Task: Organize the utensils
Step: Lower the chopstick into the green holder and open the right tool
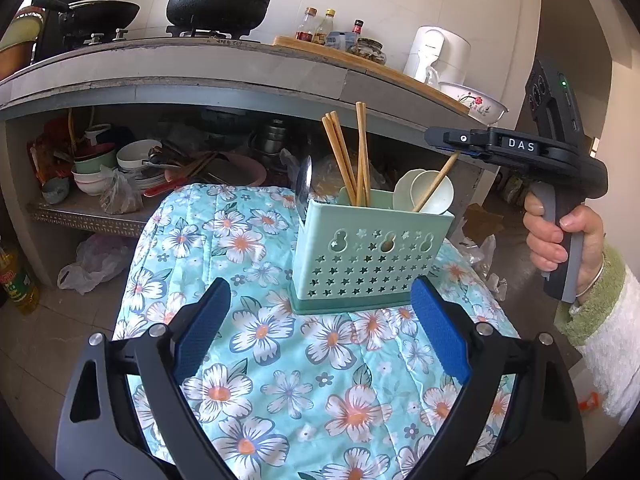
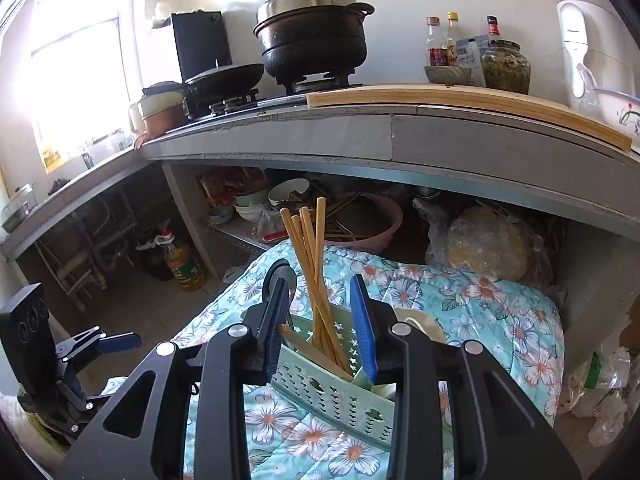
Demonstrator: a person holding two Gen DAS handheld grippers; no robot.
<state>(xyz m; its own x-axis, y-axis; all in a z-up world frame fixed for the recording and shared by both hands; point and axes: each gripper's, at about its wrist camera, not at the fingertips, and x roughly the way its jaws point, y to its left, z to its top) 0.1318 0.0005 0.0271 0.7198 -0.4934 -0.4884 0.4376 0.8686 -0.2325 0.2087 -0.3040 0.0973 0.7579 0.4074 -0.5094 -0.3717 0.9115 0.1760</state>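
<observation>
With the right gripper (image 2: 320,328) spread above the caddy (image 1: 370,248) on the cloth (image 1: 280,380), and the left gripper (image 1: 320,320) spread and idle, close on one chopstick (image 1: 436,182) and seat it upright among the chopsticks (image 2: 310,264).

The surface (image 1: 280,360) is covered with a light blue quilted cloth (image 1: 224,236) printed with white and orange flowers. Directly on this cloth stands one mint green plastic utensil holder (image 1: 372,256) with star-shaped holes, on a darker green base. It stands just ahead of the left gripper (image 1: 320,320), between the lines of its two fingers. The right gripper (image 2: 324,332) hangs directly above the holder's open top.
</observation>
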